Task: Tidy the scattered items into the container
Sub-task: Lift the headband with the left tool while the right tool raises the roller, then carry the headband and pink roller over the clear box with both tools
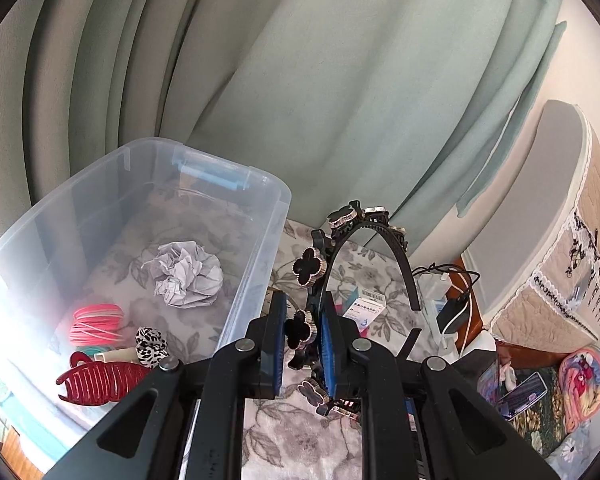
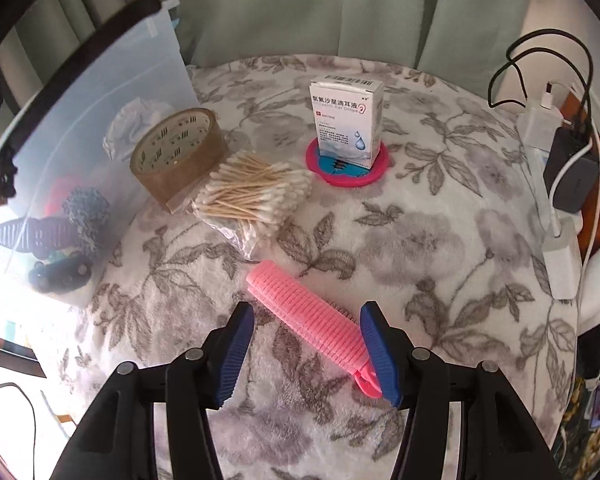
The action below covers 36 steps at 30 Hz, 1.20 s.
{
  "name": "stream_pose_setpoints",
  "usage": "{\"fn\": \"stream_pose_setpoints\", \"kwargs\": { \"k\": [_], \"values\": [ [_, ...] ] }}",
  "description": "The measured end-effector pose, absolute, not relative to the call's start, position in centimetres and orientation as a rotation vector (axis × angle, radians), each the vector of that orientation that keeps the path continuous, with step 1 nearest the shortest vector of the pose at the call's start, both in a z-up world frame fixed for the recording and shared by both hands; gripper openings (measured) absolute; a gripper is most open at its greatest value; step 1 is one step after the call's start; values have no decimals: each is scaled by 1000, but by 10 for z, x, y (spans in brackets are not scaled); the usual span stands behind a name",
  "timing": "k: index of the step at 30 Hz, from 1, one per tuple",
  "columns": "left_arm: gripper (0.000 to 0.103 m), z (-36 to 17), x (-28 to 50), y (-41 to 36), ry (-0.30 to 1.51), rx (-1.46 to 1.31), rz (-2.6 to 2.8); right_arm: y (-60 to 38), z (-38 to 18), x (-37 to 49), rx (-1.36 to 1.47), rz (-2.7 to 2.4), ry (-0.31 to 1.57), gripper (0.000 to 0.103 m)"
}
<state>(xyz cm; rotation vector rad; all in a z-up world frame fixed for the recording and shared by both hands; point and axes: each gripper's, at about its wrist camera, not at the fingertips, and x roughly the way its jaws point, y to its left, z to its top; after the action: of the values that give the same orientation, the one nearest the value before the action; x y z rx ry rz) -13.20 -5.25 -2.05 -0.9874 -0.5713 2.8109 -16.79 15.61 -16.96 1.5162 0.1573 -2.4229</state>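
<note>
My left gripper is shut on a black headband studded with clover shapes and holds it above the cloth, just right of the clear plastic bin. The bin holds a crumpled paper ball, pink hair ties, a leopard scrunchie and a red claw clip. My right gripper is open and points down at a pink hair roller. The roller lies diagonally between the blue pads on the floral cloth, its clip end beside the right pad.
A tape roll, a bag of cotton swabs and a medicine box on a pink lid lie on the cloth beyond the roller. The bin stands left. Chargers and cables line the right edge.
</note>
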Motion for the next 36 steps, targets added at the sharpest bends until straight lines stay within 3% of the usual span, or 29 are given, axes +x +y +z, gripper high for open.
{"fn": "stream_pose_setpoints", "kwargs": {
  "k": [5,10,12,19,32,36],
  "values": [
    [16,-27,-141,-55,-591,-1013,2809,149,-181,-179,1527,-2381,294,62],
    [16,-29,-147,-56,-596,-1026,2806,150,-191,-187,1540,-2377,290,61],
    [16,-30,-149,-56,-599,-1029,2803,153,-190,-188,1539,-2383,252,58],
    [16,-27,-134,-53,-643,-1018,2811,172,-184,-180,1553,-2421,98,32],
    [16,0,-101,-55,-617,-933,2831,195,-104,-131,1312,-2598,-275,30],
    [16,8,-86,-57,-606,-903,2852,193,-69,-112,1182,-2650,-314,30]
  ]
}}
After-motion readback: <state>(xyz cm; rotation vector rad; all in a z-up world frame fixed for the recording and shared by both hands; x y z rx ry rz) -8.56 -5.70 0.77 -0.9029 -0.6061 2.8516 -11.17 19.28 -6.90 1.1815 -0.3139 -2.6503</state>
